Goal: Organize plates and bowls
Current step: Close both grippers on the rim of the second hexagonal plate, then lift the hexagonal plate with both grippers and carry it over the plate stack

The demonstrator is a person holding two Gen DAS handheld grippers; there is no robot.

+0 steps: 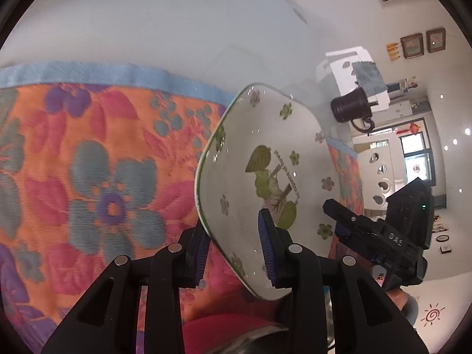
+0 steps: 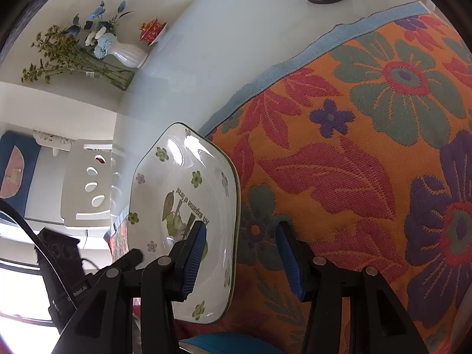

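Black left gripper [image 1: 236, 247] with blue ribbed pads fills the 6 o'clock zone of the left wrist view; its jaws stand narrow, straddling the lower rim of the white square glass plate printed with green leaves and flowers [image 1: 259, 177], one pad in front of the plate face and one behind the rim, though pad contact cannot be confirmed. This plate is tilted up on edge over the orange floral woven cloth with a blue border [image 1: 88, 162]. A black mug [image 1: 351, 107] stands on the white tabletop [image 1: 177, 29] at 2 o'clock, and the right gripper body [image 1: 383, 233] appears at 4 o'clock. Right wrist view: the right gripper [image 2: 242, 253] sits at 6 o'clock, jaws moderately open, with the plate's [image 2: 183, 206] right edge between the pads and visibly clear of the right pad. A white vase of blue and white flowers [image 2: 126, 54] stands at 10 o'clock.
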